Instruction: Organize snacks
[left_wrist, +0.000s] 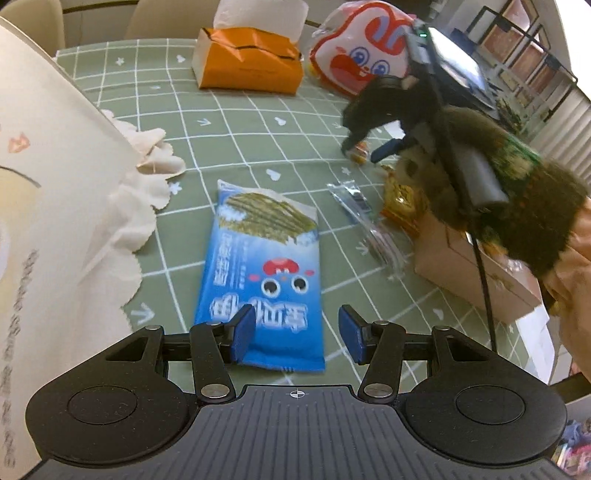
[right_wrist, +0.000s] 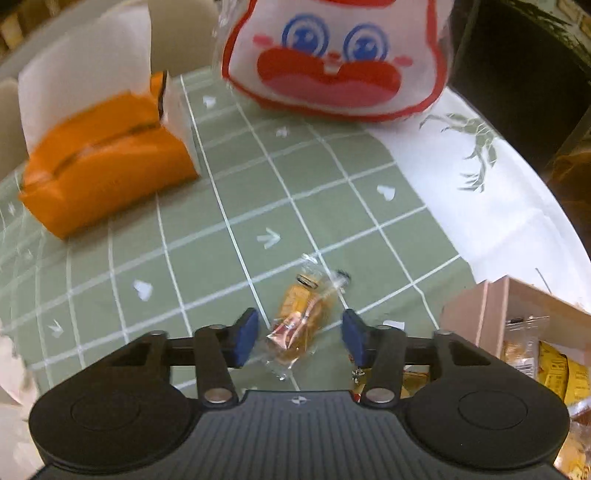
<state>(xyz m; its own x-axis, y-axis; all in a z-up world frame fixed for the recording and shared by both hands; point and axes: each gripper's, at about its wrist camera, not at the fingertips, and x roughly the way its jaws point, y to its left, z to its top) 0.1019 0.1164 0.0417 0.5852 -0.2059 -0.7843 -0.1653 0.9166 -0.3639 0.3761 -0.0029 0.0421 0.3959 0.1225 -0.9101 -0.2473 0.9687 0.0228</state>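
My left gripper (left_wrist: 297, 338) is open, its jaws either side of the near end of a blue seaweed snack packet (left_wrist: 264, 280) lying flat on the green checked tablecloth. My right gripper (right_wrist: 300, 338) is open, low over a small clear-wrapped orange snack (right_wrist: 301, 321) that lies between its pads without being clamped. In the left wrist view the right gripper (left_wrist: 365, 147) reaches down at the far right over that same snack (left_wrist: 359, 151). A cardboard box (right_wrist: 495, 317) holding yellow snack packets (right_wrist: 554, 369) sits at the right; it also shows in the left wrist view (left_wrist: 476, 269).
An orange tissue box (left_wrist: 251, 59) and a white-and-red cartoon-face bag (left_wrist: 354, 48) stand at the back of the table. A clear empty wrapper (left_wrist: 364, 221) and a gold packet (left_wrist: 402, 199) lie by the box. A white paper bag (left_wrist: 44, 221) fills the left side.
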